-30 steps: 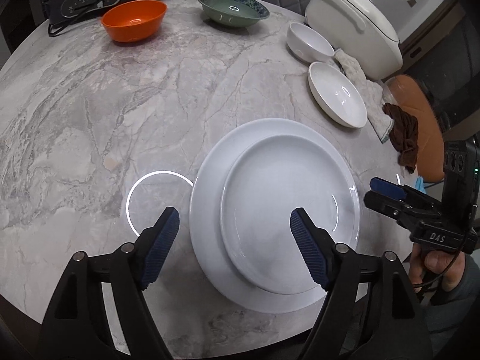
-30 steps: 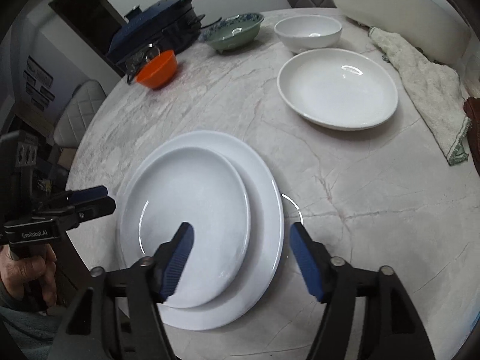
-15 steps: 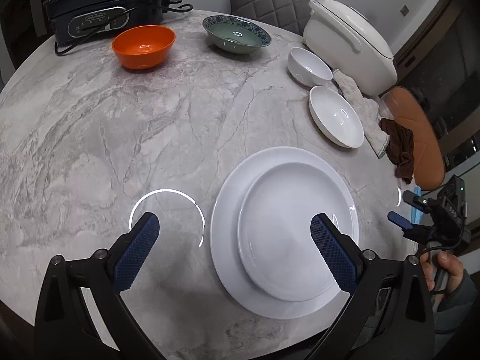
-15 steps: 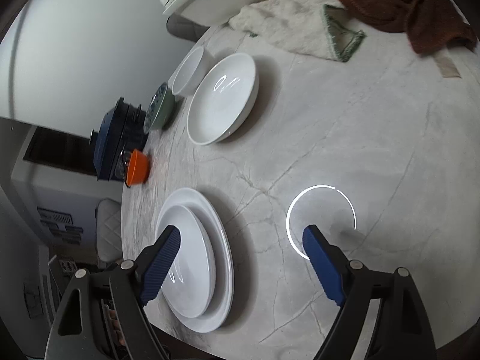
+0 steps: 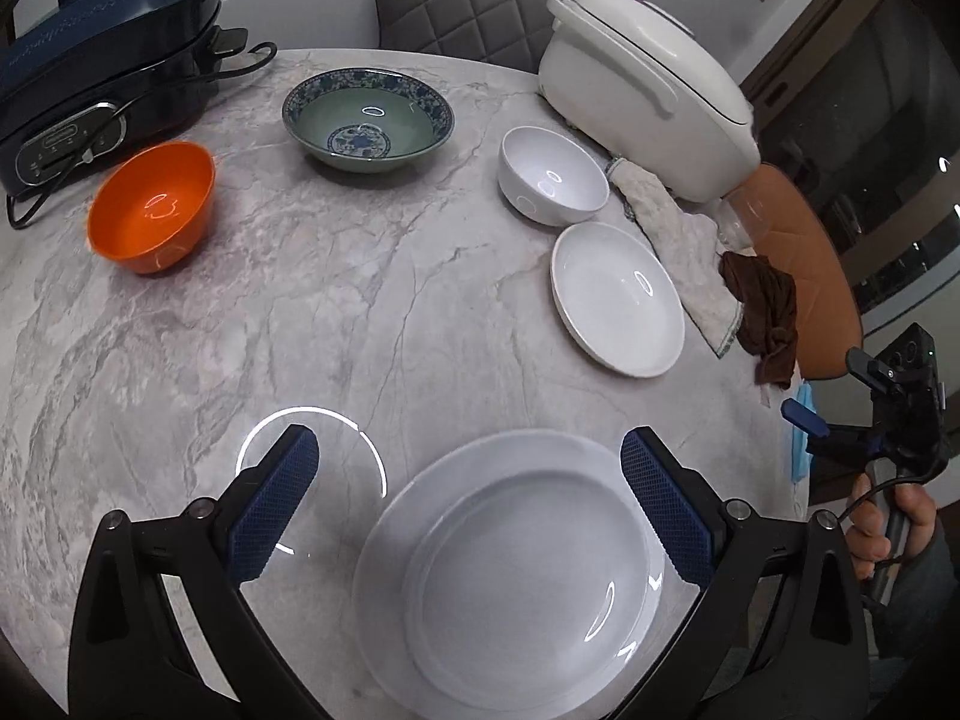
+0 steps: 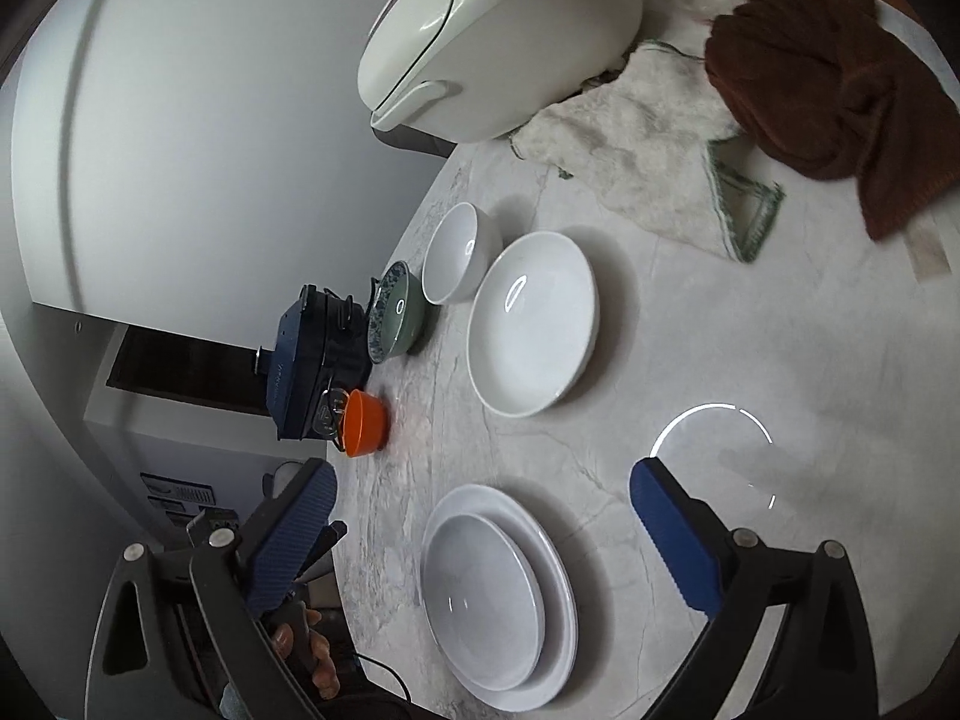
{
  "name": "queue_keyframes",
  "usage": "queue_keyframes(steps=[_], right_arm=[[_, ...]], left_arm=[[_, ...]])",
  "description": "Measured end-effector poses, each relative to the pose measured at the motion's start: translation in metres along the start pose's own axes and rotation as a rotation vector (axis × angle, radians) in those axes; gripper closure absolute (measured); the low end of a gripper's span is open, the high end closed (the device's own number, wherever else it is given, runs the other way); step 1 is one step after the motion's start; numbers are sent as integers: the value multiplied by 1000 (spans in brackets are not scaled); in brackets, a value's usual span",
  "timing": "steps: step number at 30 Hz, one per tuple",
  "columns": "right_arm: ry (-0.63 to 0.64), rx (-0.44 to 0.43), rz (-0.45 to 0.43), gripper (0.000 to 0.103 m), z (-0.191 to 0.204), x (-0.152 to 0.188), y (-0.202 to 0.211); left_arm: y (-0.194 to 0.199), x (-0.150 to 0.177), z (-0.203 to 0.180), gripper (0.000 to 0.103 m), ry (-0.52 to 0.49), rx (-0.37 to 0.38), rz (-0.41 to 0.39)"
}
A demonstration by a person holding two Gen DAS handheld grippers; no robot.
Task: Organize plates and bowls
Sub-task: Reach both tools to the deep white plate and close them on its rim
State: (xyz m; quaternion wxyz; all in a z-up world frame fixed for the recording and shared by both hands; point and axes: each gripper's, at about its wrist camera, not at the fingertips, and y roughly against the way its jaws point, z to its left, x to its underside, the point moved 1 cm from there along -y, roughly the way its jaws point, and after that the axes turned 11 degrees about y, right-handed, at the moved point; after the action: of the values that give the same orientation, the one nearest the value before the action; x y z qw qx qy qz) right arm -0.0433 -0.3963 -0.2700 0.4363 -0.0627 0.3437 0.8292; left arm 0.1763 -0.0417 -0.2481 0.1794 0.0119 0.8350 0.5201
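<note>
Pulled back and up from the stacked plates (image 5: 528,576) on the marble table (image 5: 300,312) – left gripper (image 5: 474,516) and right gripper (image 6: 483,525) both spread wide, empty – grey wall (image 6: 210,120) behind.

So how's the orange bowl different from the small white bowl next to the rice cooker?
The orange bowl is bright orange; the small white bowl is plain white. The orange bowl sits beside the dark blue electric cooker, while the white bowl sits near the white rice cooker and a shallow white dish. Both are upright, empty and deep-sided.
</note>
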Motion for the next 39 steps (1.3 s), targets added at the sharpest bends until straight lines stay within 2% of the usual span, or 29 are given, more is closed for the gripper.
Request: queue_keyframes(steps=[2, 4, 6, 9, 13, 20, 23, 25, 26, 27, 34, 37, 38, 39], right_arm=[[26, 11, 45, 3, -9, -28, -11], [58, 15, 71, 5, -19, -54, -22], [84, 3, 104, 11, -30, -76, -37], [87, -3, 171, 29, -47, -97, -64], [95, 4, 263, 44, -62, -108, -93], [87, -18, 310, 45, -70, -112, -111], [98, -15, 322, 46, -71, -112, -112], [118, -4, 328, 50, -69, -113, -115], [125, 4, 331, 56, -69, -113, -116], [127, 15, 331, 57, -70, -114, -117], [126, 40, 360, 64, -77, -114, -122], [129, 36, 372, 74, -76, -113, -127], [133, 40, 380, 78, -76, -113, -129], [135, 48, 385, 80, -76, -113, -130]], left_arm=[[-16, -23, -7, 1, 26, 26, 23], [-34, -43, -14, 1, 42, -1, 39], [-56, -59, -28, 1, 14, -15, 75], [-98, -72, -38, 2, 19, 5, 162], [-131, -82, -51, 2, 6, -9, 193], [-168, -87, -75, 5, -36, 37, 254], [-182, -87, -82, 13, -43, 38, 278], [-189, -85, -86, 24, -54, 22, 283], [-192, -85, -87, 34, -56, 17, 288], [-195, -84, -87, 40, -55, 14, 291], [-211, -82, -89, 41, -47, 4, 305], [-210, -83, -87, 62, -39, 15, 310], [-210, -82, -88, 73, -42, 13, 316], [-212, -81, -89, 76, -50, 9, 320]])
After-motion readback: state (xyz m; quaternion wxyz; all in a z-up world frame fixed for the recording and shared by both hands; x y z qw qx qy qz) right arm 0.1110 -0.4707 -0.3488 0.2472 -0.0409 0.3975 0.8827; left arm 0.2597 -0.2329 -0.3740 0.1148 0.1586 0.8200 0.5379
